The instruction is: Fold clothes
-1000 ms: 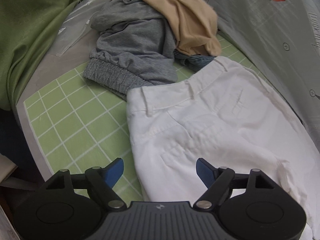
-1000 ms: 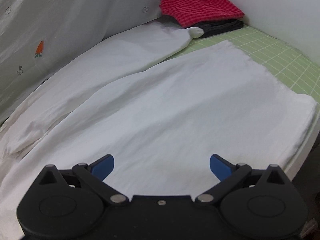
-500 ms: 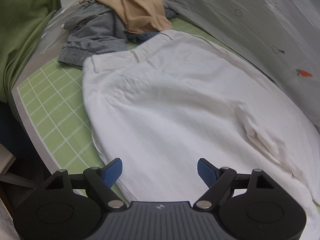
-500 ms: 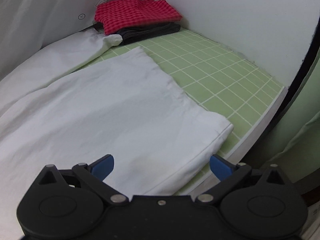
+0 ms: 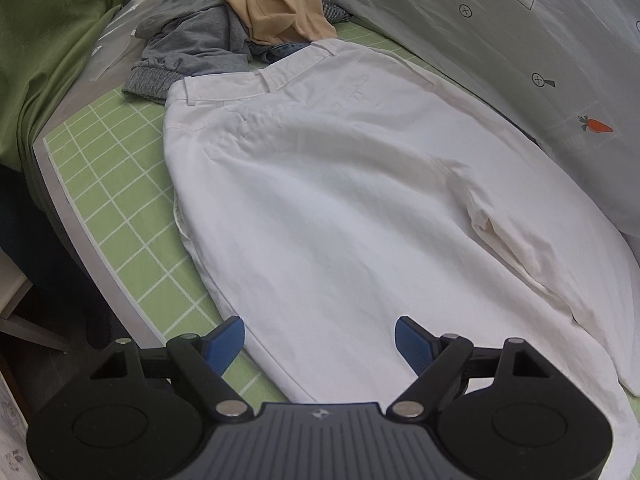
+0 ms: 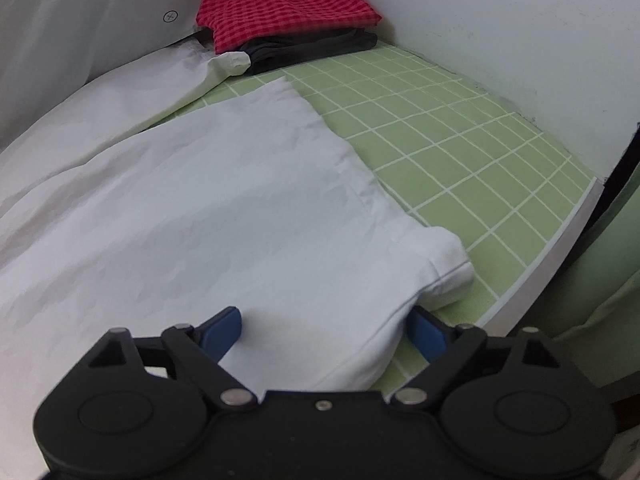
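On the green grid mat (image 5: 104, 184) covering the desk lies one pair of white trousers (image 5: 328, 200), spread flat, waistband toward a heap of three or perhaps four unfolded garments (image 5: 224, 28). Only the right wrist view shows the two folded pieces, a red checked cloth (image 6: 286, 12) stacked on a dark garment (image 6: 316, 48). The left tool (image 5: 319, 336) hangs released over a leg; the right tool (image 6: 325, 326) stands spread around the hem, unclenched.
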`<state>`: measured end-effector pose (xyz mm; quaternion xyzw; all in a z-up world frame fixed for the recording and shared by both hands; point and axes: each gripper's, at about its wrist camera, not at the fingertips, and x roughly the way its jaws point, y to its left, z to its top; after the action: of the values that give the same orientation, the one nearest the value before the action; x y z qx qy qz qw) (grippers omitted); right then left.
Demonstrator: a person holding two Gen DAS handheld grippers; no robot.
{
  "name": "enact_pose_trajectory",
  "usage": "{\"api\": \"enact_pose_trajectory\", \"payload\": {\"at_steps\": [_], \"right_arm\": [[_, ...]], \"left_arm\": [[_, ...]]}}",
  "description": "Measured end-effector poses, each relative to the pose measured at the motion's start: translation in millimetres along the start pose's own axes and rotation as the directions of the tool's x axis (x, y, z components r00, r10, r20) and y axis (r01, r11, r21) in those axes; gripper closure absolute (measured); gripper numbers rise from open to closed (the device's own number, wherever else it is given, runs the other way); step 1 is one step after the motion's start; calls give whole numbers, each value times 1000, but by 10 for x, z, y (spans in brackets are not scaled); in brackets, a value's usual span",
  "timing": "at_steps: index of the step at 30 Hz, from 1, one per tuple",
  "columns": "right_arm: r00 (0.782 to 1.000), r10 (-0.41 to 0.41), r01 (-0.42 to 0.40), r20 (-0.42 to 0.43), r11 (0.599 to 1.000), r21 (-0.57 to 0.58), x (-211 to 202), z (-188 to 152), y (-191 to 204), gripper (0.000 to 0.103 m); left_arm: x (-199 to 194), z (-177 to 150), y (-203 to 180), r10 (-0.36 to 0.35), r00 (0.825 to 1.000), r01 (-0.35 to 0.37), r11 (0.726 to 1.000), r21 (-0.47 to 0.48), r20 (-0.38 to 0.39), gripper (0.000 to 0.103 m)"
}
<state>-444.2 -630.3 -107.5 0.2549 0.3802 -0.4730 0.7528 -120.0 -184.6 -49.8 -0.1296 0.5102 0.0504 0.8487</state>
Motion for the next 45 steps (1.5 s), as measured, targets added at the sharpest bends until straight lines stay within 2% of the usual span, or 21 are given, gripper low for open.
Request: {"api": "enact_pose_trajectory", "payload": {"at_steps": [4, 5, 7, 10, 17, 22, 28, 36, 39, 41, 43, 45], "right_arm": [[1000, 24, -24, -10, 1000, 9, -39, 62, -29, 55], [999, 35, -35, -14, 999, 37, -44, 79, -66, 60], [998, 63, -61, -18, 994, 94, -59, 113, -138, 79], [995, 98, -99, 13, 982, 163, -157, 161, -186, 99], [988, 59, -91, 146, 970, 223, -587, 342, -115, 100], [977, 23, -63, 214, 981, 183, -842, 425, 155, 100], [969, -20, -11, 247, 992, 125, -950, 479, 528, 100], [948, -86, 51, 306, 991, 120, -1122, 502, 867, 100], [938, -109, 74, 330, 990, 117, -1188, 513, 929, 100], [932, -115, 72, 343, 988, 135, -1249, 520, 923, 100], [927, -116, 61, 356, 985, 162, -1320, 526, 895, 100], [922, -119, 53, 369, 981, 184, -1393, 527, 848, 100]], "left_arm": [[42, 45, 53, -14, 1000, 13, 1000, -6, -5, 20], [60, 61, 70, -17, 1000, 17, 1000, -8, -7, 20], [108, 132, 158, -22, 1000, 21, 1000, -20, -11, 20], [191, 273, 334, -24, 1000, 24, 999, -47, -17, 20], [385, 601, 744, -32, 999, 29, 994, -109, -30, 20], [530, 866, 1067, -35, 999, 29, 987, -157, -39, 20], [798, 1249, 1525, -35, 998, 25, 978, -205, -46, 20], [1154, 1569, 1637, -103, 993, 93, 984, -152, -64, 23], [1216, 1662, 1637, -133, 989, 124, 982, -139, -56, 40], [1238, 1715, 1636, -149, 987, 139, 980, -141, -61, 72], [1244, 1760, 1642, -151, 987, 140, 978, -151, -62, 94], [1185, 1775, 1677, -169, 985, 160, 969, -189, -33, 95]]}}
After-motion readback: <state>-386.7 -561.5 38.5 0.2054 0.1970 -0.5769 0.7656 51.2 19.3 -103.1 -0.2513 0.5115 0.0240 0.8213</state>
